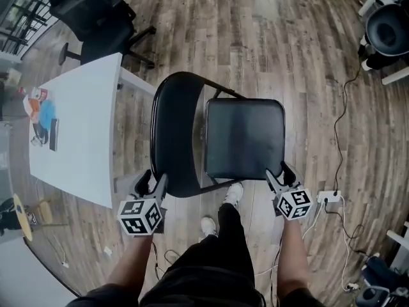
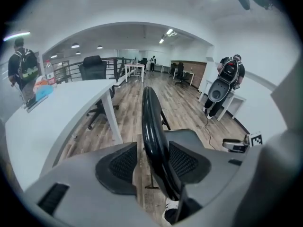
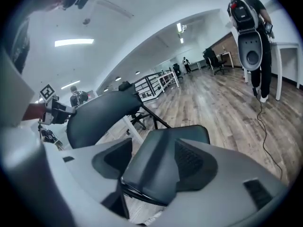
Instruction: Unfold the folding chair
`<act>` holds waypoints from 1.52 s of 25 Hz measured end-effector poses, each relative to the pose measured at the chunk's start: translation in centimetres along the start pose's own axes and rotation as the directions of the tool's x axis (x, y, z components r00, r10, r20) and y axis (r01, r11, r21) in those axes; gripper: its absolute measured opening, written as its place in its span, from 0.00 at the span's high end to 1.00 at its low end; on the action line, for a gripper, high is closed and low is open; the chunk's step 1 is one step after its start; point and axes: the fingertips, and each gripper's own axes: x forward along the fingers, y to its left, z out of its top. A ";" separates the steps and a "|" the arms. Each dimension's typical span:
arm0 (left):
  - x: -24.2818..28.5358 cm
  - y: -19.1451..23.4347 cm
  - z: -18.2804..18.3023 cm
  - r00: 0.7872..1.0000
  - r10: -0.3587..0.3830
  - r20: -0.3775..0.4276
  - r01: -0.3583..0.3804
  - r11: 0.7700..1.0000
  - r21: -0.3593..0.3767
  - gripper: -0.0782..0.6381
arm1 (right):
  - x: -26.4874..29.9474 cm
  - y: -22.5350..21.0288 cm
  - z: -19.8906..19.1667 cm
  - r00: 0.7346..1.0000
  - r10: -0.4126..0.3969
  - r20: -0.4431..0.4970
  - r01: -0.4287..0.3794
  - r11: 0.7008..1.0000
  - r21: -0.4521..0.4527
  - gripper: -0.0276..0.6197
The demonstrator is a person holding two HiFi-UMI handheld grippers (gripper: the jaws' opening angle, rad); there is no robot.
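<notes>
Folding chair: where is it logged?
— Stood on the wooden floor, just ahead of both claws, seat laid level.
— Left claw?
— Held apart. The backrest rim is set between its jaws, against one pad only.
— Right claw?
— Closed on the seat corner.
— Else?
— A white surface is noted left of the left claw.

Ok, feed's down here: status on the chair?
Left gripper open, backrest edge between jaws. Right gripper straddles seat corner, grip unclear. Seat swung out. White table close beside backrest.
</notes>
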 end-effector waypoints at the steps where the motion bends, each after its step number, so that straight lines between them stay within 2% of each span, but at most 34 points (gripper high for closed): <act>1: -1.8 0.2 -0.4 1.000 0.007 0.014 -0.007 1.000 -0.001 0.59 | -1.3 2.4 0.4 1.000 -0.007 0.010 0.007 1.000 -0.018 0.52; 4: -6.5 0.9 -1.0 0.996 0.006 0.093 -0.004 1.000 -0.018 0.63 | -4.7 8.0 2.4 0.996 -0.046 0.074 0.054 0.994 -0.098 0.69; 6: -9.0 0.9 -1.4 0.987 -0.019 0.157 0.021 1.000 -0.012 0.67 | -7.0 10.6 4.0 0.986 -0.105 0.128 0.125 0.979 -0.159 0.83; 8: -11.8 0.6 -2.1 0.976 -0.054 0.210 0.056 0.998 0.000 0.73 | -9.8 13.4 4.8 0.972 -0.167 0.164 0.197 0.962 -0.187 0.91; 12: -17.8 -1.4 -3.1 0.939 -0.145 0.313 0.149 0.989 0.011 0.87 | -15.5 20.0 5.4 0.955 -0.216 0.205 0.260 0.941 -0.217 0.93; 17: -24.8 -7.0 -4.3 0.869 -0.274 0.411 0.254 0.962 0.105 0.88 | -22.6 29.0 6.0 0.951 -0.194 0.242 0.271 0.901 -0.340 0.93; 20: -28.4 -9.5 -6.2 0.848 -0.324 0.421 0.292 0.946 0.139 0.88 | -26.8 33.0 6.3 0.931 -0.199 0.305 0.295 0.904 -0.310 0.93; 24: -32.3 -11.3 -8.6 0.835 -0.351 0.424 0.310 0.936 0.166 0.88 | -30.9 35.3 6.0 0.908 -0.214 0.361 0.316 0.914 -0.254 0.93; 31: -37.3 -12.7 -9.5 0.824 -0.287 0.489 0.233 0.958 0.169 0.88 | -35.9 37.6 6.6 0.891 -0.178 0.417 0.331 0.883 -0.331 0.93; 38: -41.1 -17.4 -12.9 0.816 -0.271 0.510 0.222 0.962 0.156 0.88 | -41.3 38.1 5.0 0.879 -0.132 0.458 0.322 0.873 -0.365 0.94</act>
